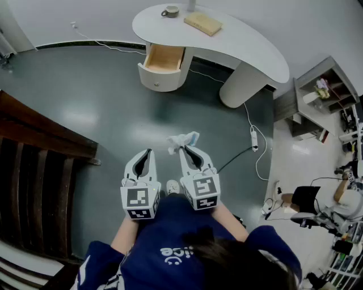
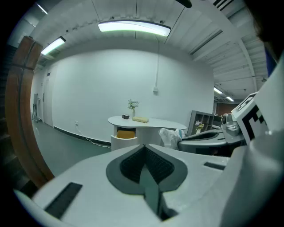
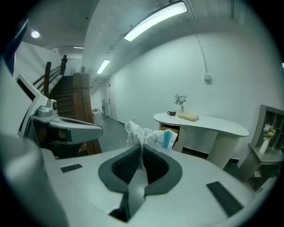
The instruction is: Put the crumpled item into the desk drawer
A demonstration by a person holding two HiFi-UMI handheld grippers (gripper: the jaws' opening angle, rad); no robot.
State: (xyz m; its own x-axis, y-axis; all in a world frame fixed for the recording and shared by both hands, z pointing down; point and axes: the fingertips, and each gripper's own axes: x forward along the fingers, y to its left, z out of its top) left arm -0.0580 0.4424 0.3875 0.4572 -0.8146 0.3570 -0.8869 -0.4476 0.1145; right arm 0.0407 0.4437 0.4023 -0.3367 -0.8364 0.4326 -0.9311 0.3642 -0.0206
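Right gripper (image 3: 141,147): jaws almost together, dark ribbed pads pinching the crumpled item (image 3: 146,134). Item is thin wrinkled white sheet material, can't tell whether plastic or paper, with a blue printed patch. It bunches out past the jaw tips

Head view shows the same bundle at the tip of the right gripper, held in the air over the floor (image 1: 108,107) and well apart from the desk (image 1: 244,45)

Left gripper (image 2: 144,148): jaws closed against each other, nothing between them. Same build: smooth pale plastic shell, dark grooved pads tapering to a point. The two grippers sit side by side, near each other, not touching

Desk is smooth white with a curved bean-shaped top on a rounded pedestal leg and a rounded drawer unit. Drawer (image 1: 164,58) is pulled out, light wood inside, white curved front

On the desk top sit a small dark cup (image 1: 169,11) and a flat tan block (image 1: 202,23), book or wood, can't tell which

Floor is glossy dark grey-green. Dark wooden stairs (image 1: 39,170) at the person's left
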